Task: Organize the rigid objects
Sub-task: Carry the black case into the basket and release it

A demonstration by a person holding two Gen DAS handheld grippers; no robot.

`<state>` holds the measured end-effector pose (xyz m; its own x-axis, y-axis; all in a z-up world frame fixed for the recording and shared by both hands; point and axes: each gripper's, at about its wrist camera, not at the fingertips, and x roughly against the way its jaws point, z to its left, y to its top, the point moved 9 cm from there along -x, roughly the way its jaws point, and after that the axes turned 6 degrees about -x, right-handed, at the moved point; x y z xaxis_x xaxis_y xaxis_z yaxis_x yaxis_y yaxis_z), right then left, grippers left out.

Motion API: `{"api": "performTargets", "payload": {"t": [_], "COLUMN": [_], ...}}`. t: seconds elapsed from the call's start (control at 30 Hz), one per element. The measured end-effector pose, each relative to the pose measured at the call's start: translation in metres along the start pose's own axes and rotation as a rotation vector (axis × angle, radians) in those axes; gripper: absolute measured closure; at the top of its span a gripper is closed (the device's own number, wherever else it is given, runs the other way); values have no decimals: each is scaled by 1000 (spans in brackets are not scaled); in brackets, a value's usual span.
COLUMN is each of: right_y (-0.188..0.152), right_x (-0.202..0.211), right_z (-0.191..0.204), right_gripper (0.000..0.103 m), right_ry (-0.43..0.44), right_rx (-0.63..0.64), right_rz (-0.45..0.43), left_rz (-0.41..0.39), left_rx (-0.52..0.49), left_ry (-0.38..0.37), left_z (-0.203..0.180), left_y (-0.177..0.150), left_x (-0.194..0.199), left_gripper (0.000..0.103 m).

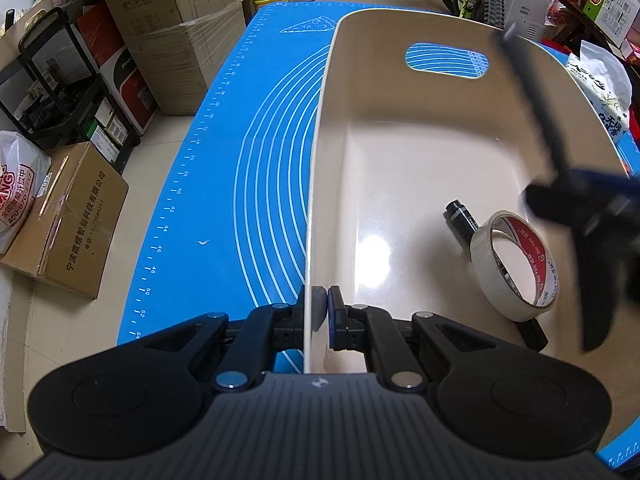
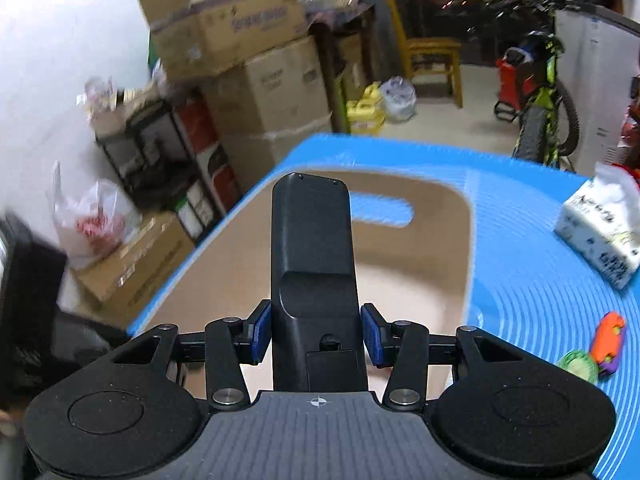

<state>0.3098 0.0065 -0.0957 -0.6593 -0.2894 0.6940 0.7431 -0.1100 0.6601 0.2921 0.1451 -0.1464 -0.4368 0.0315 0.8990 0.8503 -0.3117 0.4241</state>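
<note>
Left gripper (image 1: 323, 312) is clamping the bin (image 1: 320, 184) wall, lower centre of frame, steadying it. Tape roll (image 1: 516, 264) and marker (image 1: 462, 216) are lying inside, lower right. Right gripper (image 2: 316, 334) is holding the remote (image 2: 314, 272) over the bin, pads barely touching its sides. Risk: loose grip plus motion blur, so the remote may be slipping out early.

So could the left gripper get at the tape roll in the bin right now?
Probably not. The left gripper is shut on the bin wall, so it is occupied; the tape roll lies uncovered beside a black marker.
</note>
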Motion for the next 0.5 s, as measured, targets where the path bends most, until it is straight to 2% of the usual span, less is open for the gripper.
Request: {"api": "performTargets", "payload": {"t": [0.23,0.5], "right_y": [-32,-48], "right_x": [-36,-44], "right_z": [14,11], "right_gripper": [50,50], "right_ry": [-40,-75], "right_rx": [60,88], "right_rz": [129,214], "left_rz": [1,0], "left_rx": [0,-3], "left_ry": [1,3], "left_z": [0,-1], "left_y": [0,0], "left_x": [0,-1], "left_gripper": [93,94]}}
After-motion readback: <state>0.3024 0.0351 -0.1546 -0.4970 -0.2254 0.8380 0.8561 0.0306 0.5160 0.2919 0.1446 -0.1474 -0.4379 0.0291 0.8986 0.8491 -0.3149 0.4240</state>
